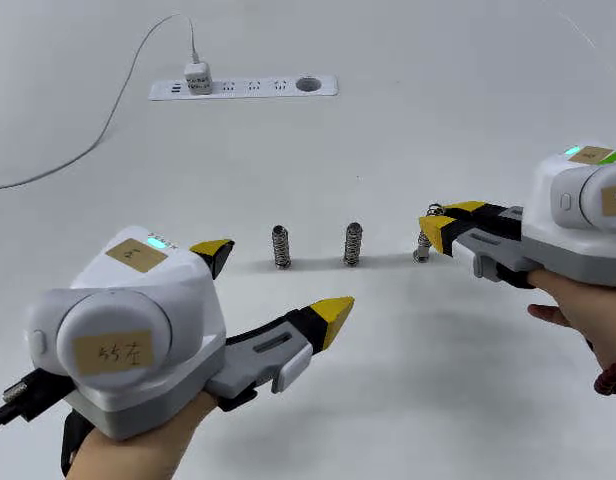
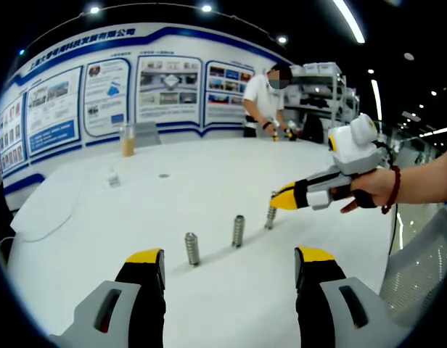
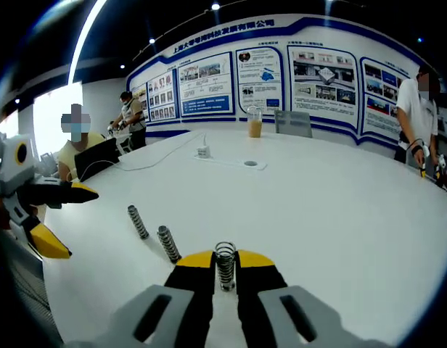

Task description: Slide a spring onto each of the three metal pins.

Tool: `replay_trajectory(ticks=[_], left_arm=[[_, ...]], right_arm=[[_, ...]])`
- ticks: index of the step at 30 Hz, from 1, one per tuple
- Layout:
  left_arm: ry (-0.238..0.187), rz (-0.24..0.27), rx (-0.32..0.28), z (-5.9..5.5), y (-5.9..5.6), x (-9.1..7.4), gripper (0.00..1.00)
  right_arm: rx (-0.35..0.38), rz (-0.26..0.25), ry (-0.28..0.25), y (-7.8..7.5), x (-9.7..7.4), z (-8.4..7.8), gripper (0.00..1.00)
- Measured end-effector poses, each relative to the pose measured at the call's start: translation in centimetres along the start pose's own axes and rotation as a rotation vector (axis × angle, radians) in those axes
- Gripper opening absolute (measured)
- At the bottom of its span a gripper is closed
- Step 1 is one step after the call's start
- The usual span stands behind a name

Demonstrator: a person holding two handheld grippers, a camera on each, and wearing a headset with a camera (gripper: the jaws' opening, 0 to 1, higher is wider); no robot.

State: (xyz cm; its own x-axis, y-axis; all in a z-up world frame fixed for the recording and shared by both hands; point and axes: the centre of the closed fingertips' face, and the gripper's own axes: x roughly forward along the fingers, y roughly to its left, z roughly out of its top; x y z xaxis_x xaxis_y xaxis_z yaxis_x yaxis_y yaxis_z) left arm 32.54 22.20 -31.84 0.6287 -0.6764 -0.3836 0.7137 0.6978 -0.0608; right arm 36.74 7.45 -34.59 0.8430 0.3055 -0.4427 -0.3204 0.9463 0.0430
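The right gripper (image 3: 225, 272) is clamped narrow on the right spring (image 3: 224, 259), upright on the table (image 1: 388, 380). The left gripper (image 2: 229, 255) is wide, holding nothing, short of the left spring (image 1: 280, 246) and middle spring (image 1: 353, 243).

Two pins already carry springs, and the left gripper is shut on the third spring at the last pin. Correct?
No: it is the right gripper that is shut on the third spring at the last pin, as the right gripper view shows. The rest holds.
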Motion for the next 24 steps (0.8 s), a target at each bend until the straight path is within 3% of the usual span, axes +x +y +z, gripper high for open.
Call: replay_trajectory(ticks=[24], left_arm=[[0.010,-0.003,-0.011,-0.3,0.1,0.1,0.74]], right_arm=[[0.016,-0.002,0.048,0.2,0.5,-2.1,0.12]])
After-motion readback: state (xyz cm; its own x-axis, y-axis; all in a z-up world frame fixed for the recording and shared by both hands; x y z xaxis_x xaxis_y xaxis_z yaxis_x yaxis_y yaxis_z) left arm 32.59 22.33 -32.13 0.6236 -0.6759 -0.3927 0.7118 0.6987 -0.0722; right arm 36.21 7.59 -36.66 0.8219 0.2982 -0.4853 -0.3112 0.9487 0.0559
